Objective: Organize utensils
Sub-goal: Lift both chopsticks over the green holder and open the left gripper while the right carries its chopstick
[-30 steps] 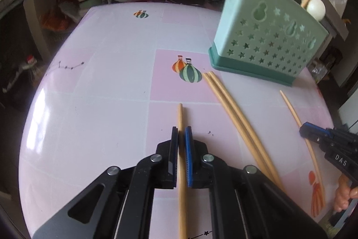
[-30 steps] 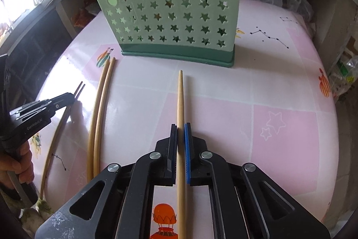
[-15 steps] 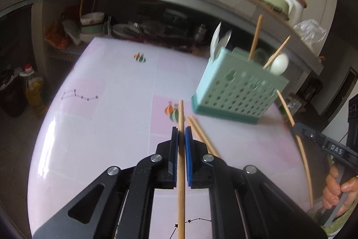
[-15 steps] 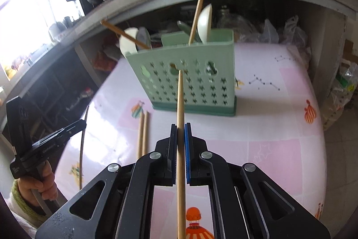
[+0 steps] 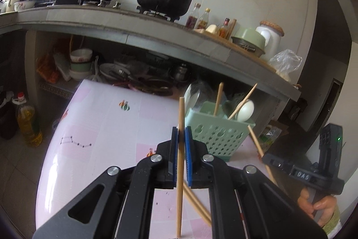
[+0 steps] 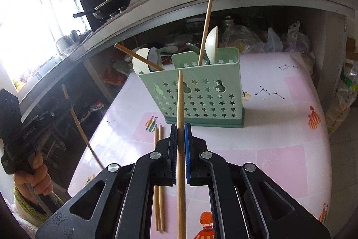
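Bamboo, by the look of it — each gripper has one pale chopstick pinched between its jaws. In the left wrist view the left gripper (image 5: 181, 133) is closed down to the stick's width on a chopstick (image 5: 180, 118) that runs up the centre of the frame, tip ending at centre just left of the green caddy (image 5: 214, 136). In the right wrist view the right gripper (image 6: 180, 131) is closed the same way on its own chopstick (image 6: 180, 100), tip crossing the caddy's star-punched front wall.

Handling, as judged: light, stiff, thin, smooth-sided. Such a stick will likely pivot or slip in a narrow pinch if knocked against the caddy rim. Both are held along the shaft with a long length ahead of the jaws, which suits dropping them in tip first. No fragility worry for the sticks; the spoons (image 6: 212, 44) already in the caddy look like ceramic or melamine, so avoid striking them.

Two loose chopsticks (image 6: 159, 149) lie side by side on the pink bench (image 6: 279, 127), lower centre-left of the right view, in front of the caddy.

Writing — "DAS" reads on the black handle of the other gripper, lower right of the left view. Small white lettering on the handle at the left edge of the right view is too blurred to read. Bottle labels on the far shelf are illegible.
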Demonstrator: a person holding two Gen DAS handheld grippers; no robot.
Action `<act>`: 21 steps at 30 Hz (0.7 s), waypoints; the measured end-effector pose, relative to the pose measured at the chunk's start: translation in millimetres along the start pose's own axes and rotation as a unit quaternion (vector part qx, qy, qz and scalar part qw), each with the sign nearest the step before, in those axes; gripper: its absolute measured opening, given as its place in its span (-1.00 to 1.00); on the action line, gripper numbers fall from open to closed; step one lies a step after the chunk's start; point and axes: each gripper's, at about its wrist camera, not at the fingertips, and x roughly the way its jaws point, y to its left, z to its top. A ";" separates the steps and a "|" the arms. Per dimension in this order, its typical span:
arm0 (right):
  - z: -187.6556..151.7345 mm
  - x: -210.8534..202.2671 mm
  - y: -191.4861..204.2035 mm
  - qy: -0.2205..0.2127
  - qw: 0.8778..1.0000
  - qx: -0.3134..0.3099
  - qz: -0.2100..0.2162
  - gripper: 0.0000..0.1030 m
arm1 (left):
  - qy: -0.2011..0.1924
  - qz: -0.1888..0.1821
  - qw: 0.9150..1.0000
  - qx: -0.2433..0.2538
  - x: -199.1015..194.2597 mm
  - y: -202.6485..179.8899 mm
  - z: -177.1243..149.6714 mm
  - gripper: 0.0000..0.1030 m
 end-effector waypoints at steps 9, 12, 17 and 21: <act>1.3 0.3 -10.0 -0.007 1.000 0.014 -0.003 -0.91 | -0.054 -0.039 0.997 0.028 -0.4 -23.8 51.9 -0.90; 2.4 1.5 -12.4 -0.008 1.000 0.016 0.000 -0.91 | -0.074 -0.063 0.995 0.032 -1.2 -34.9 76.8 -0.90; 3.9 2.7 -16.6 -0.009 1.000 0.018 0.004 -0.91 | -0.106 -0.102 0.988 0.039 0.0 -59.9 112.7 -0.90; 5.7 3.1 -20.9 -0.012 1.000 0.024 0.008 -0.91 | -0.137 -0.112 0.982 0.059 7.5 -84.0 133.1 -0.90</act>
